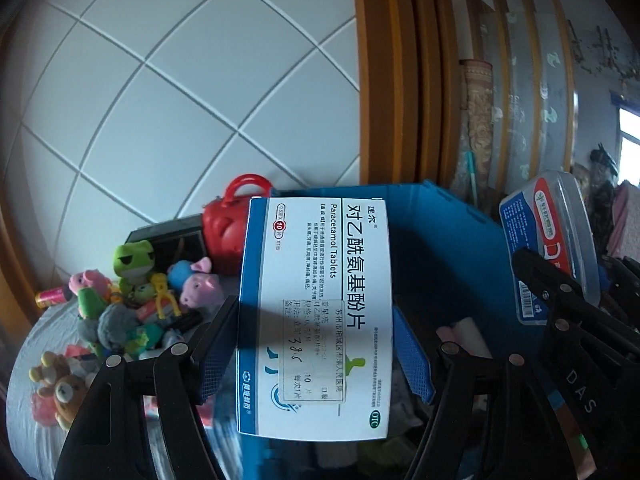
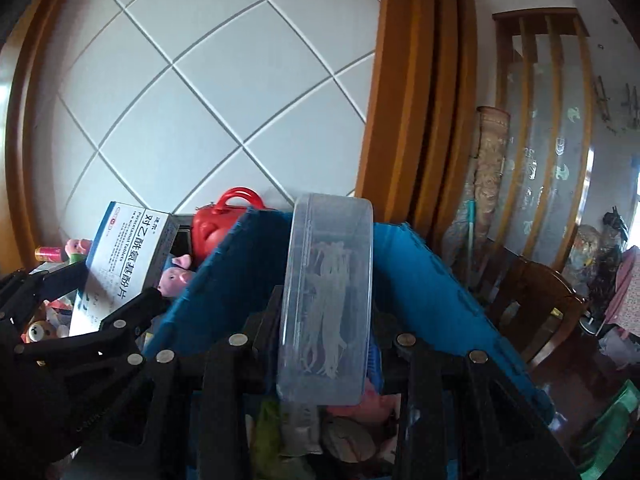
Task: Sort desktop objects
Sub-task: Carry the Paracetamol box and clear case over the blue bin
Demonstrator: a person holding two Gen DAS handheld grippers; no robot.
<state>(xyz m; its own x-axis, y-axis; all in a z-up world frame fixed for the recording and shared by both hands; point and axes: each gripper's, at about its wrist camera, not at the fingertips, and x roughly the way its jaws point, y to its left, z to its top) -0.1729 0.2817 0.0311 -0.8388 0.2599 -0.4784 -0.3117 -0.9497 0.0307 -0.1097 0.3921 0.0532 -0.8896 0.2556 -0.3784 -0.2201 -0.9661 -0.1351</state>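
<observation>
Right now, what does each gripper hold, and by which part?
Left gripper holds the white-and-blue paracetamol tablet box by its long side edges. Right gripper holds the clear plastic case across its thin sides.

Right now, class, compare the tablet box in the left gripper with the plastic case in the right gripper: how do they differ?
The tablet box is opaque white-and-blue card with printed text; the plastic case is see-through, showing pale strands inside. The box has square corners; the case has rounded ones. Both are held above the blue bin.
</observation>
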